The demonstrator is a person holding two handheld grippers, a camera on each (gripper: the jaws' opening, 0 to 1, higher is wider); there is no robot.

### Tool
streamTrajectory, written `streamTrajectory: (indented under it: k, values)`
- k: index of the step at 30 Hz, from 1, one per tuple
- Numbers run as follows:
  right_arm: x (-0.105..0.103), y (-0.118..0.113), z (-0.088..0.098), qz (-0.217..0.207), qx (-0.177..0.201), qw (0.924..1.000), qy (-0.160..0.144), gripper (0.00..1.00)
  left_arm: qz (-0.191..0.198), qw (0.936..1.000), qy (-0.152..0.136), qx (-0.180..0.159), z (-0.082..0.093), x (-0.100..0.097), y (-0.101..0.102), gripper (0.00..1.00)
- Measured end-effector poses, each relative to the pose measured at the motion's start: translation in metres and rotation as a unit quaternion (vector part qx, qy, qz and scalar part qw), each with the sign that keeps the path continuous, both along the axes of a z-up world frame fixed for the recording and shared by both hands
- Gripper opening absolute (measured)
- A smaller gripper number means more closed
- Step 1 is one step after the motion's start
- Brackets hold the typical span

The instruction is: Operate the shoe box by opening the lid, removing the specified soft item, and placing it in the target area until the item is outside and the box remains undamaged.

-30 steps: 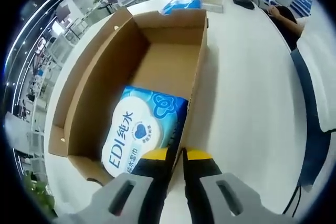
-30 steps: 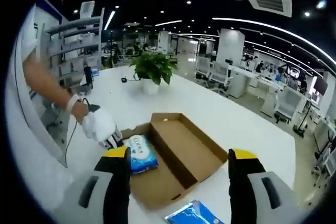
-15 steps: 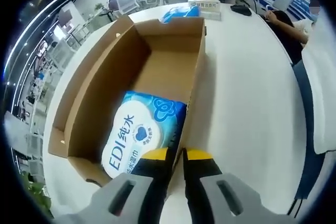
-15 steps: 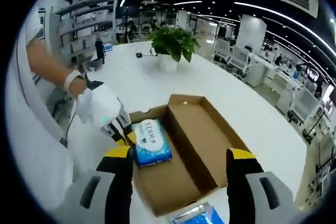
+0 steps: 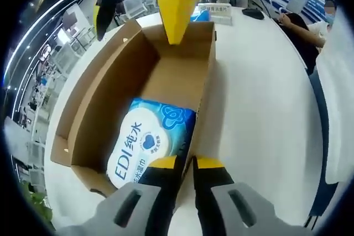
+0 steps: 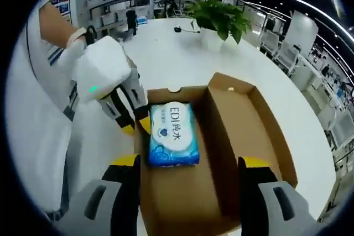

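Observation:
The brown cardboard shoe box [image 5: 166, 75] lies open on a white table. A blue and white wet-wipe pack [image 5: 146, 139] lies flat inside it, at the end nearest my left gripper. My left gripper [image 5: 188, 161] is shut on the box's side wall beside the pack. In the right gripper view, the left gripper [image 6: 133, 122] clamps the box [image 6: 182, 192] at its far left corner, next to the pack [image 6: 172, 134]. My right gripper [image 6: 189, 164] hangs open above the box, its jaws to either side of the pack. Its yellow fingertips [image 5: 176, 4] reach in over the box's far end.
The empty half of the box [image 6: 254, 120] lies to the right of the pack. A second blue pack [image 5: 202, 14] and a small white label box [image 5: 217, 8] sit beyond the box. A potted plant [image 6: 218, 17] stands further along the table [image 5: 260, 98]. A person's sleeve [image 6: 38, 114] is on the left.
My right gripper has moved down and in over the box, so its fingertips now enter the left gripper view from the top. The left gripper stays clamped on the wall.

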State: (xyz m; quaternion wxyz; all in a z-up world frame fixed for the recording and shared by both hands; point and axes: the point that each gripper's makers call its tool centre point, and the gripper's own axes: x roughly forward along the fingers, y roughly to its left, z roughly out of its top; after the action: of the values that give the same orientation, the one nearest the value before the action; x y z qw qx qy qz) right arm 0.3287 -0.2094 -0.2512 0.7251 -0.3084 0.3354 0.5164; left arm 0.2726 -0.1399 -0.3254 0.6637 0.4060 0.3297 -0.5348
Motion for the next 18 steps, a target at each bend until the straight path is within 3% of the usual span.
streamTrajectory:
  k: [2,4,18]
  values:
    - [0.0,-0.003,-0.021,0.012,-0.031,0.9992,0.021,0.72,0.0,1.0,0.0,0.0,0.0,0.0,0.0,0.1]
    - [0.002,0.002,-0.031,0.022,-0.035,0.9988,0.026,0.71,-0.001,1.0,0.0,0.0,0.0,0.0,0.0,0.1]
    - [-0.004,0.033,-0.067,0.094,-0.06,0.9922,0.055,0.74,0.002,0.9999,0.01,-0.003,0.0,-0.001,0.002,0.09]
